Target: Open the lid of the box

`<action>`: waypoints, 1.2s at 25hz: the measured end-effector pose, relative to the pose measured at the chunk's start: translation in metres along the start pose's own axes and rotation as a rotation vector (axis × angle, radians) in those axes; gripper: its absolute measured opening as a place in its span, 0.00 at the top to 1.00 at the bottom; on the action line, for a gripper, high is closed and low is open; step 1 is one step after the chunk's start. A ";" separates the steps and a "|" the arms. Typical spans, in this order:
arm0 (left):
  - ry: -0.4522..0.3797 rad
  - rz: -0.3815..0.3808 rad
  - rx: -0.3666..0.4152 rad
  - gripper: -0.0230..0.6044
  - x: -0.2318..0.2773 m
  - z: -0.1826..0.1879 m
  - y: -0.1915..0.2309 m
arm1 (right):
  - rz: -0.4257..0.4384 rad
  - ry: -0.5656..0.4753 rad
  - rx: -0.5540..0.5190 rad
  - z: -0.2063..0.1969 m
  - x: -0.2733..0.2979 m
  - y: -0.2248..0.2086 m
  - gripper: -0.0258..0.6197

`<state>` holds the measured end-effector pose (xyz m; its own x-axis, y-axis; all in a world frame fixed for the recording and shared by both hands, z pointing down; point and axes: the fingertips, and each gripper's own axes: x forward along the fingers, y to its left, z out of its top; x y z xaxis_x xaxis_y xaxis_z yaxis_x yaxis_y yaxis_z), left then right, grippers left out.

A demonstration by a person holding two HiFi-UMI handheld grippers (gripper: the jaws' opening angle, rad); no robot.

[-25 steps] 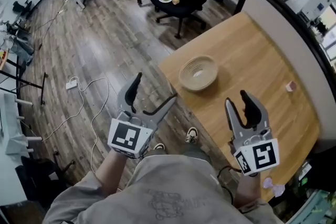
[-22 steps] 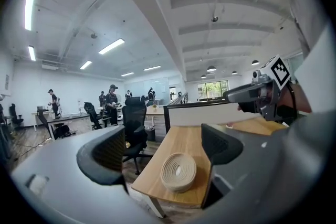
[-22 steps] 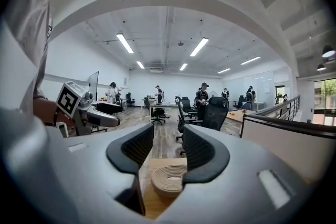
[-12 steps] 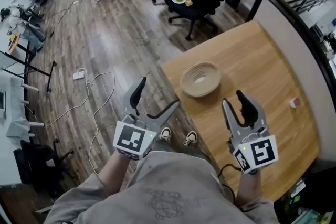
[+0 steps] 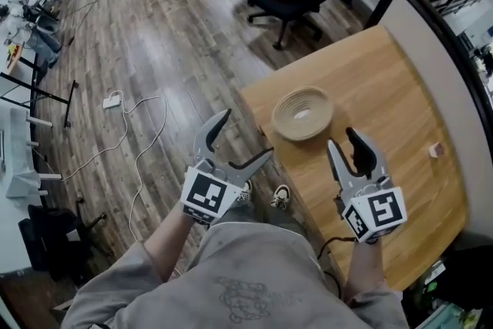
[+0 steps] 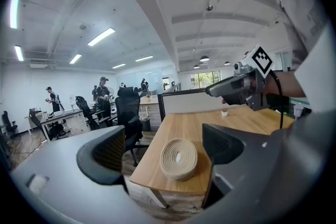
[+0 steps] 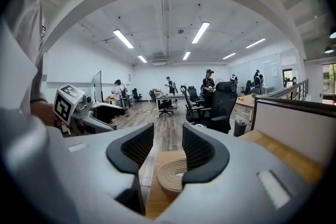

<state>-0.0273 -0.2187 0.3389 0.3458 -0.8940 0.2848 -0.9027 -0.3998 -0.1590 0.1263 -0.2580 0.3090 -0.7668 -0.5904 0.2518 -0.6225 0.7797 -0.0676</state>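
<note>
The box [image 5: 302, 113] is a round, low piece of coiled woven rope standing flat on the wooden tabletop [image 5: 385, 81], its broad face turned straight up. Being round, it has no long axis and points no particular way. It sits close to the tabletop's left-hand corner, just in from the edge that borders the plank floor [image 5: 154, 50]. Its middle shows as a pale oval hollow or knob. No seam between lid and body can be made out in any view.

The left gripper [image 5: 246, 136] hangs off the tabletop's edge over the floor, with its jaws spread wide and nothing between the pads. In its own view the box shows through the gap, well apart from it. The right gripper [image 5: 343, 141] is over the tabletop just short of the box, its jaws drawn to a narrow gap and holding nothing. In its own view the right jaw covers about half the box, so only the left curve of the coil shows low in the gap.

A small pinkish thing [image 5: 437, 150] stands near the tabletop's far right edge, too small to identify. The person's torso cuts off the tabletop's near corner.
</note>
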 end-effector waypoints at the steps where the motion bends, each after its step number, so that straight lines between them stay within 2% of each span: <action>1: 0.013 -0.011 -0.004 0.24 0.005 -0.007 -0.001 | 0.000 0.016 0.004 -0.005 0.006 -0.001 0.71; 8: 0.106 -0.112 -0.035 0.24 0.044 -0.069 -0.009 | -0.003 0.130 -0.002 -0.046 0.043 0.000 0.71; 15: 0.239 -0.181 -0.037 0.24 0.084 -0.146 -0.017 | 0.045 0.196 0.061 -0.083 0.078 0.009 0.71; 25: 0.349 -0.274 -0.087 0.24 0.137 -0.232 -0.042 | 0.052 0.309 0.070 -0.147 0.109 0.013 0.71; 30: 0.366 -0.298 -0.082 0.24 0.160 -0.258 -0.051 | 0.051 0.350 0.090 -0.178 0.116 0.007 0.71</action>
<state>0.0074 -0.2890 0.6368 0.4929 -0.6071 0.6233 -0.8004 -0.5972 0.0512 0.0612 -0.2842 0.5091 -0.7068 -0.4322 0.5600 -0.6084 0.7753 -0.1695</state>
